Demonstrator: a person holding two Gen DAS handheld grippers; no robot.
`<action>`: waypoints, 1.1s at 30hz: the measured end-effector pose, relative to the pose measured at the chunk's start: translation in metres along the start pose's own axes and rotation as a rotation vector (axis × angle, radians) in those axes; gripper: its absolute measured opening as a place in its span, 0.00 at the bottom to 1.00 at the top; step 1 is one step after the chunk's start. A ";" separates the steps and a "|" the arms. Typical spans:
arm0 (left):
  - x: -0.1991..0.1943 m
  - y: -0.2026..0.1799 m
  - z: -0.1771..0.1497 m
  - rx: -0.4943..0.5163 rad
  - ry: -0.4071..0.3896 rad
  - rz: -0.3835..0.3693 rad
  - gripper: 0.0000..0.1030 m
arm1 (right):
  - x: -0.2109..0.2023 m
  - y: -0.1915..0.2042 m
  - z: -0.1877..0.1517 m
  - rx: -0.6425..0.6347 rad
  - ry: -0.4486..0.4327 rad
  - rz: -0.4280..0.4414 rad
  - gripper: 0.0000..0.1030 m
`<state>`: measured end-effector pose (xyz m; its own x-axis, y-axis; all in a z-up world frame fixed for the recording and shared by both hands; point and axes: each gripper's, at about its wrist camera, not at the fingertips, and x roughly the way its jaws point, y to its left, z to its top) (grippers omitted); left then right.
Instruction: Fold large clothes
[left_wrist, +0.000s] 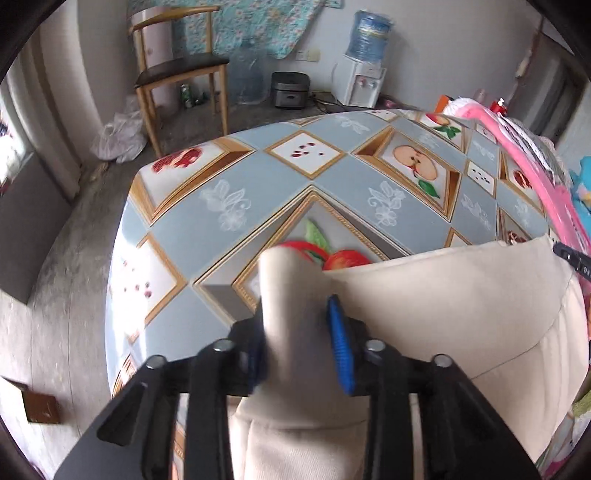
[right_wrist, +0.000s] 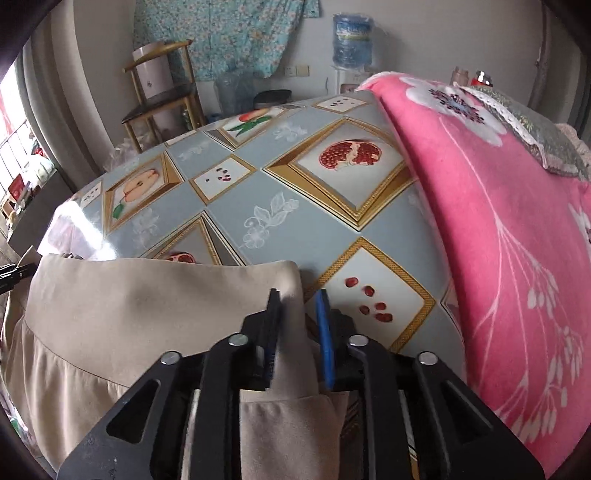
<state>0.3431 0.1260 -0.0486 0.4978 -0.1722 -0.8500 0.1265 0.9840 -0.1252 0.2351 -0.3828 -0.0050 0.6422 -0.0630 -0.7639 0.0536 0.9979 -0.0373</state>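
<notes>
A large beige garment (left_wrist: 443, 306) lies over the near part of the table with the fruit-pattern cloth (left_wrist: 258, 184). My left gripper (left_wrist: 299, 317) is shut on the garment's left upper corner, cloth bunched between its blue pads. In the right wrist view the same garment (right_wrist: 129, 314) spreads to the left. My right gripper (right_wrist: 299, 306) is shut on its right upper corner, cloth pinched between the fingers. The top edge of the garment is stretched between the two grippers, just above the table (right_wrist: 314, 206).
A pink flowered blanket (right_wrist: 498, 221) with a grey lace-edged cushion (right_wrist: 535, 129) covers the table's right side. A wooden chair (left_wrist: 177, 70), water dispenser (left_wrist: 364, 74), rice cooker (left_wrist: 291, 90) and plastic bags (left_wrist: 118, 136) stand on the floor beyond the table.
</notes>
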 end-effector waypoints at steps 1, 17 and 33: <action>-0.010 0.006 -0.004 -0.028 -0.020 -0.010 0.41 | -0.015 -0.002 0.000 0.007 -0.031 0.000 0.48; -0.072 -0.002 -0.149 -0.145 0.004 -0.120 0.72 | -0.080 0.044 -0.123 -0.089 0.080 0.119 0.70; -0.081 -0.086 -0.051 0.062 -0.168 -0.088 0.73 | -0.072 0.097 -0.022 -0.096 -0.045 0.231 0.70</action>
<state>0.2480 0.0579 0.0047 0.6178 -0.2679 -0.7392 0.2257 0.9610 -0.1597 0.1773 -0.2813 0.0322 0.6628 0.1682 -0.7297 -0.1701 0.9828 0.0721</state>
